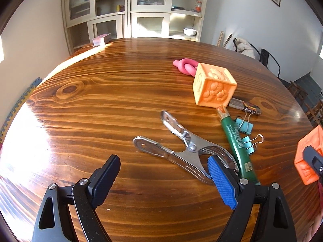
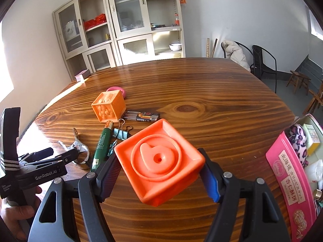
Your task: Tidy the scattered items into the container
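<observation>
My right gripper (image 2: 159,173) is shut on an orange-red toy cube (image 2: 159,161) and holds it above the wooden table (image 2: 201,92). The cube also shows at the right edge of the left wrist view (image 1: 308,153). My left gripper (image 1: 163,175) is open and empty, its blue pad beside a metal spring clamp (image 1: 181,145). A lighter orange cube (image 1: 214,84), a pink knot toy (image 1: 185,64), a green tube (image 1: 236,141), blue binder clips (image 1: 246,129) and a dark lighter (image 1: 246,105) lie on the table. A pink box (image 2: 290,171) with items in it stands at the right.
A stack of cards (image 1: 102,39) lies at the table's far left corner. Cabinets (image 1: 133,8) stand behind the table. Black chairs (image 2: 264,62) and a wooden stool (image 2: 298,80) stand to the right of it.
</observation>
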The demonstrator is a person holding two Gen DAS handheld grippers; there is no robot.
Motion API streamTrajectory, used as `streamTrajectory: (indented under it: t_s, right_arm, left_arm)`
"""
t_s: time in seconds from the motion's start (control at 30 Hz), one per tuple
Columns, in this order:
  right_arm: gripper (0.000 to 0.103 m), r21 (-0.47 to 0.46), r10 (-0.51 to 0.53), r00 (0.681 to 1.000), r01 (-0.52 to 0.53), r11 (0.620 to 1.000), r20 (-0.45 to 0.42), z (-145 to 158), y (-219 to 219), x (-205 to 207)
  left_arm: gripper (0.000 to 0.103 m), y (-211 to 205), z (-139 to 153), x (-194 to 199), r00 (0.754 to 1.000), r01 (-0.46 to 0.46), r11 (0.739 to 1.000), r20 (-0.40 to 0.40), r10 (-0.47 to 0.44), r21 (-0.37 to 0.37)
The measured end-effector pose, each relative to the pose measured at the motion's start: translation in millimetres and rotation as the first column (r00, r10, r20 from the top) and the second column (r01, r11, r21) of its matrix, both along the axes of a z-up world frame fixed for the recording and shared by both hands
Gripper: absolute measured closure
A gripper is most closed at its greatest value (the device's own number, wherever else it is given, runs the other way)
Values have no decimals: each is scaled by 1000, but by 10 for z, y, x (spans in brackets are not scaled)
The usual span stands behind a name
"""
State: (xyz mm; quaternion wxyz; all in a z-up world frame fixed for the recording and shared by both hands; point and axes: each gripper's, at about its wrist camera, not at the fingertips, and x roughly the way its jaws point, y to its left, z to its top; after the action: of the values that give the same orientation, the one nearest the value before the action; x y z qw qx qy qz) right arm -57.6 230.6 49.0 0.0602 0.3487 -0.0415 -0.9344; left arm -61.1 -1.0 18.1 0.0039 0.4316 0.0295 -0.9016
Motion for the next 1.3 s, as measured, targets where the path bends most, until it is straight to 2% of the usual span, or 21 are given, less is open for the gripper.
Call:
streamTrajectory:
  t_s: [0.13, 0.3, 0.37, 0.57, 0.63, 0.83, 0.9, 1.0, 1.07, 1.13, 1.2, 1.3]
  right_arm:
    - [27, -5, -16, 1000, 16, 1000, -12, 18, 66, 25]
    - [27, -5, -13, 1000, 13, 1000, -23, 43, 85, 56]
    - [27, -5, -10, 1000, 10, 1000, -29, 54, 84, 67]
    - [27, -10, -12, 999, 12, 1000, -33, 56, 90, 82]
    - [27, -12, -11, 1000, 11, 1000, -26, 41, 82, 79]
    - [27, -14, -15, 1000, 15, 1000, -28, 36, 98, 101]
    - [27, -17, -18, 1000, 17, 1000, -24, 30, 107, 92]
    - [27, -17, -24, 1000, 23, 1000, -13, 11, 117, 68]
    - [27, -15, -26, 1000, 26, 1000, -10, 1, 114, 59]
    - [27, -9, -26, 1000, 26, 1000, -11, -3, 108, 59]
    - [27, 1, -26, 999, 26, 1000, -18, 3, 91, 68]
    - [27, 14, -22, 999, 23, 1000, -40, 34, 67, 105]
  left_arm:
    - [13, -143, 38, 88, 999, -35, 998, -7, 35, -42]
    - [13, -309, 118, 182, 994, -110, 983, -45, 104, -144]
    - [13, -366, 160, 225, 994, -103, 989, -49, 98, -109]
    - [13, -295, 219, 338, 997, -19, 997, -67, 24, 71]
    - [13, -166, 183, 288, 998, -4, 999, -59, 7, 49]
    - [13, 62, 80, 81, 999, -13, 995, -32, 10, -97]
    - [13, 30, 49, 10, 999, -38, 993, -21, 36, -112]
    - [13, -59, -13, -69, 999, -48, 995, -2, 48, -83]
    - [31, -104, -64, -99, 999, -47, 997, 13, 48, -66]
    - [60, -144, -48, -97, 999, -49, 998, 5, 49, -42]
    - [63, -172, -41, -82, 999, -43, 999, -3, 43, -32]
    - [63, -204, -18, -57, 1000, -23, 999, -12, 24, 27]
